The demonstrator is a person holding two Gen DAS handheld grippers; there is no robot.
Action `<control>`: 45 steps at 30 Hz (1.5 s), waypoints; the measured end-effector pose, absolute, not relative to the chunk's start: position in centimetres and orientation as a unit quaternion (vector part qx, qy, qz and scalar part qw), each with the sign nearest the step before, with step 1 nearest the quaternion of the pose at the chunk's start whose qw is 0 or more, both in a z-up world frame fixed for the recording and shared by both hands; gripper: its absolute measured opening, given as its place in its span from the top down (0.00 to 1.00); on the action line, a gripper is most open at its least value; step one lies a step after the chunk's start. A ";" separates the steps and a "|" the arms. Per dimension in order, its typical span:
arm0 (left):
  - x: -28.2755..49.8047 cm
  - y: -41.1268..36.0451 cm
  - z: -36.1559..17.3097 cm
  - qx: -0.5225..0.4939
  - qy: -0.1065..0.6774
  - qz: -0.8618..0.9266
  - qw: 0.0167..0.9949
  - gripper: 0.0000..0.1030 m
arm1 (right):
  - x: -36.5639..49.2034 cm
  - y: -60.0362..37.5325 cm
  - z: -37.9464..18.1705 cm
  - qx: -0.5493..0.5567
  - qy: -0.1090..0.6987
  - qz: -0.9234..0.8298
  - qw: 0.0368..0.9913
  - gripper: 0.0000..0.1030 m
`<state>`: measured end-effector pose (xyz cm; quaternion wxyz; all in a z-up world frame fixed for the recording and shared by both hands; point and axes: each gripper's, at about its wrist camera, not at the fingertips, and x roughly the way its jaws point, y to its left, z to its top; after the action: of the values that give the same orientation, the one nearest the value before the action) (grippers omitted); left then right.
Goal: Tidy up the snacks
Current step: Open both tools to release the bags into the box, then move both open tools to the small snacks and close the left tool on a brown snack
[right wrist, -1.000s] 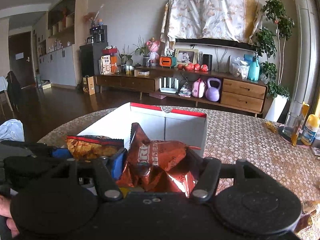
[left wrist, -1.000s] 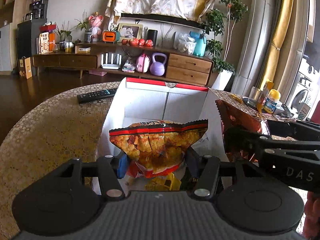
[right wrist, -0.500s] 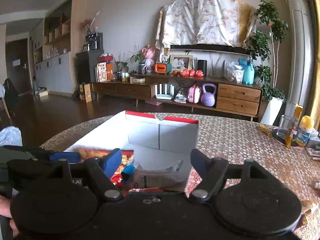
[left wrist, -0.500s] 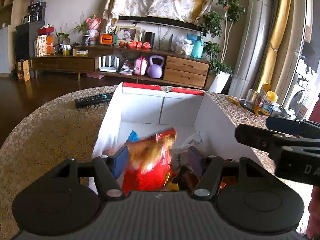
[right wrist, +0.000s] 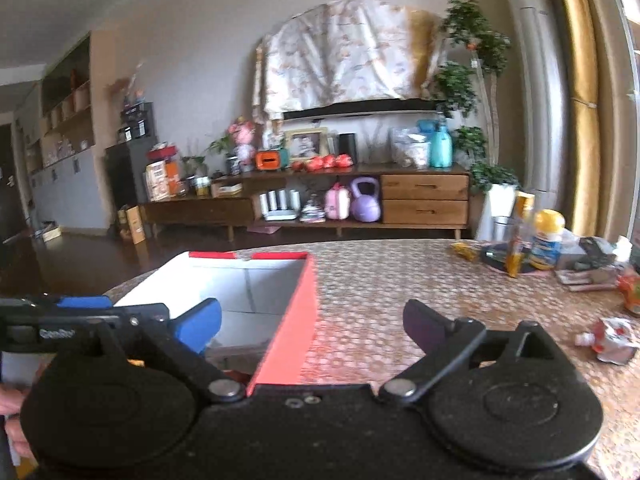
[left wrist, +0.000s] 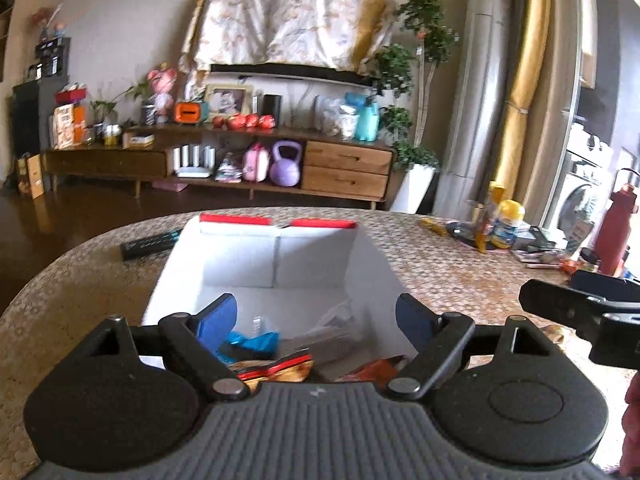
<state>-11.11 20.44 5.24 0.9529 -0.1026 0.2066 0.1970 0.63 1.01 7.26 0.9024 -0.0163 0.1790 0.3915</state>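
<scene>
Several snacks [left wrist: 280, 366] already lie in the box [left wrist: 276, 260]. Both tongs, left [left wrist: 316, 316] and right [right wrist: 312, 320], are opening wide with nothing between them. One red pouch [right wrist: 608, 340] lies on the surface [right wrist: 400, 280] right of the box, probably next.

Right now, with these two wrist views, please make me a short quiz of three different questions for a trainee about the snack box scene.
1. True or false: the left claw grips a snack bag.
2. Where do the snack bags lie: A) in the white box, B) on the floor, C) on the sideboard?
3. Which snack lies loose on the table, right of the right claw?

Key: 1 false, its jaws are opening and hold nothing; 2 A; 3 the red and white pouch.
</scene>
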 end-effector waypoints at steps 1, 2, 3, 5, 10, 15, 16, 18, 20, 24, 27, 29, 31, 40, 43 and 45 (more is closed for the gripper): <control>-10.8 20.0 5.5 -0.100 0.206 0.193 0.954 0.15 | 0.8 0.5 7.2 -0.014 0.178 0.385 0.906 0.02; -10.5 19.5 5.7 -0.097 0.207 0.189 0.955 0.12 | 0.9 0.0 7.1 -0.012 0.177 0.380 0.908 0.01; -10.3 18.9 5.8 -0.094 0.205 0.184 0.957 0.07 | 1.1 -0.6 7.0 -0.010 0.177 0.375 0.910 0.00; -9.6 17.6 6.2 -0.086 0.200 0.168 0.961 0.04 | 1.4 -1.9 6.9 -0.005 0.179 0.363 0.915 0.00; -7.4 14.4 6.7 -0.069 0.203 0.122 0.969 0.04 | 2.3 -5.1 6.2 0.005 0.182 0.330 0.926 0.00; -4.8 10.9 6.6 -0.050 0.209 0.073 0.974 0.04 | 3.4 -8.1 5.2 0.014 0.189 0.292 0.938 0.00; -4.3 10.2 6.5 -0.046 0.209 0.063 0.975 0.04 | 3.6 -8.8 4.9 0.017 0.191 0.282 0.940 0.00; -3.2 8.8 6.1 -0.036 0.210 0.045 0.976 0.04 | 4.1 -10.1 4.2 0.022 0.196 0.265 0.944 0.00; -2.1 7.6 5.5 -0.030 0.214 0.028 0.976 0.04 | 4.6 -11.3 3.7 0.027 0.200 0.246 0.948 0.00; -0.3 5.5 4.2 -0.024 0.225 0.001 0.974 0.04 | 5.5 -13.9 2.9 0.035 0.207 0.210 0.955 0.00; 1.2 4.0 2.9 -0.021 0.238 -0.019 0.971 0.04 | 6.1 -15.7 2.3 0.043 0.211 0.188 0.958 0.00; 2.3 2.9 1.9 -0.022 0.248 -0.032 0.968 0.04 | 6.7 -16.8 1.9 0.048 0.214 0.176 0.960 0.00; 3.0 2.1 1.1 -0.030 0.252 -0.040 0.967 0.04 | 7.1 -17.4 1.6 0.049 0.217 0.161 0.962 0.00; 6.7 -0.4 -2.2 -0.026 0.279 -0.047 0.959 0.04 | 9.3 -20.6 0.0 0.065 0.236 0.123 0.962 0.00; 7.4 -1.0 -2.7 -0.024 0.282 -0.050 0.958 0.04 | 9.8 -20.9 -0.5 0.071 0.244 0.121 0.960 0.00; 7.9 -1.6 -3.2 -0.015 0.285 -0.051 0.957 0.04 | 10.1 -21.0 -0.8 0.074 0.249 0.123 0.958 0.00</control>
<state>7.87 -1.57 -3.20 0.9570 -0.0148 0.2853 -0.0505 10.14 -20.98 -0.77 0.9578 0.0737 0.2492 0.1228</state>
